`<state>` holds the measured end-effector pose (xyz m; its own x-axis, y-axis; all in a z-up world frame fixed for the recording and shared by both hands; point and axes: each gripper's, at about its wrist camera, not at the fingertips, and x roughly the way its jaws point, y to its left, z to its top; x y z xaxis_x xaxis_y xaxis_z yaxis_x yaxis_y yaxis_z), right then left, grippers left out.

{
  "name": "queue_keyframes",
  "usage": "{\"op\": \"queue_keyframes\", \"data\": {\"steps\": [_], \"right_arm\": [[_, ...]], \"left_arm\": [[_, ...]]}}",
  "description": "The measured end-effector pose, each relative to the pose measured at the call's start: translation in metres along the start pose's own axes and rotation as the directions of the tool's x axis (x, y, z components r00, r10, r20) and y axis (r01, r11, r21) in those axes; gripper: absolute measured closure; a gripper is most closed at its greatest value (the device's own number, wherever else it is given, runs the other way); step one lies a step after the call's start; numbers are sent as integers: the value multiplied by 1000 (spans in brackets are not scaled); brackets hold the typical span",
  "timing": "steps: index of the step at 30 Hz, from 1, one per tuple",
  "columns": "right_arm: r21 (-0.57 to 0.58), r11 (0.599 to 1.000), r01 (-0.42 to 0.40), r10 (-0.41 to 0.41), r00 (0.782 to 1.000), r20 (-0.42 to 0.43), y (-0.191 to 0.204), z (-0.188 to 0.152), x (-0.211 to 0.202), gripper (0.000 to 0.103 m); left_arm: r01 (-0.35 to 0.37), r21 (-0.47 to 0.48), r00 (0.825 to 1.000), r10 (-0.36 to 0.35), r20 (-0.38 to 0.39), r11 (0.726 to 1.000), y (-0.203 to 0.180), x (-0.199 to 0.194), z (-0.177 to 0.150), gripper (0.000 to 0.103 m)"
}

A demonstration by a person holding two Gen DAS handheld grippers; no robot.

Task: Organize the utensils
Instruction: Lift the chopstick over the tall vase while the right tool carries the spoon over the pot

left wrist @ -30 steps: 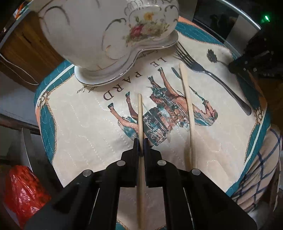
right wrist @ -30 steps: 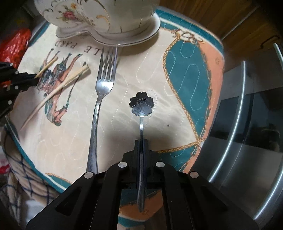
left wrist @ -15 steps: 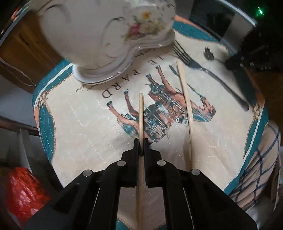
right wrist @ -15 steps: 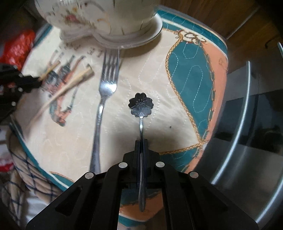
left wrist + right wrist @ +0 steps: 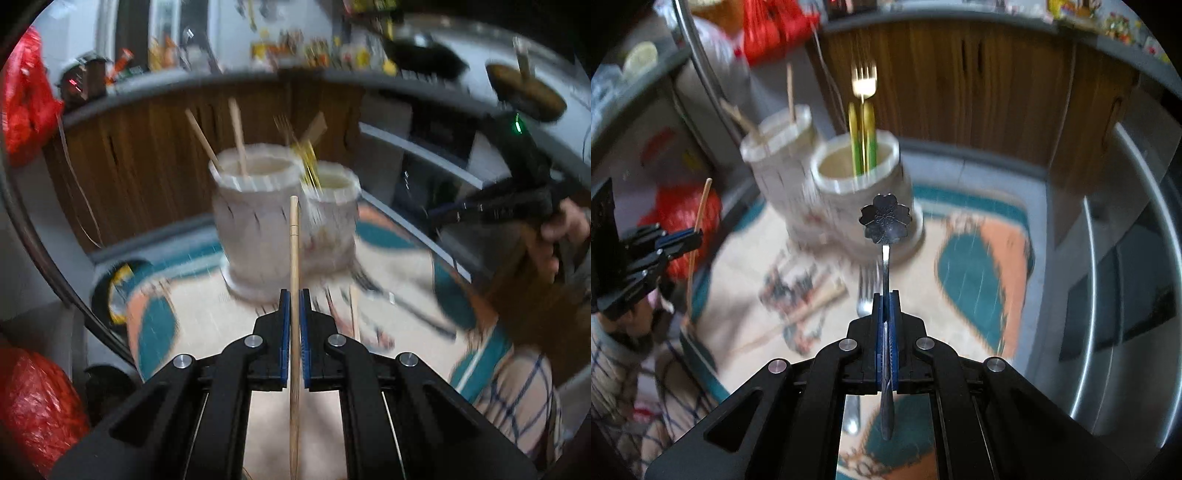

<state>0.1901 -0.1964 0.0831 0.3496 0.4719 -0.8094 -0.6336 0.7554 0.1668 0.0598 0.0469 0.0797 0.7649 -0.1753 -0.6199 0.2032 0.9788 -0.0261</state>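
Wooden chopstick clamped in left tool | flower spoon clamped in right tool | both just lifted off placemat, fork left lying | holder at 12 o'clock | sorting comes next

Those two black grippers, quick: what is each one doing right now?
Left gripper: shut on a wooden chopstick.
Right gripper: shut on a flower-shaped spoon.

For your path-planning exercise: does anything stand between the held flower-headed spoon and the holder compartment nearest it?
Nothing visible blocks the way. The flower-headed metal spoon hangs in open air before the white ceramic holder; inside that compartment stand green-handled utensils.
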Motion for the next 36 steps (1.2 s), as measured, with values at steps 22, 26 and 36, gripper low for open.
{"op": "queue_keyframes", "data": {"steps": [22,26,36], "right_arm": [[-3,998,-69,64,910,410,3,90,-20,99],[-10,997,-73,70,897,436,4,102,-13,99],[-12,998,-64,62,882,468,1,115,10,99]], "left_arm": [[19,-200,891,74,447,980,37,-14,121,98],[2,-221,858,112,501,975,42,-6,136,98],[-33,-229,811,160,563,973,40,25,136,98]]}}
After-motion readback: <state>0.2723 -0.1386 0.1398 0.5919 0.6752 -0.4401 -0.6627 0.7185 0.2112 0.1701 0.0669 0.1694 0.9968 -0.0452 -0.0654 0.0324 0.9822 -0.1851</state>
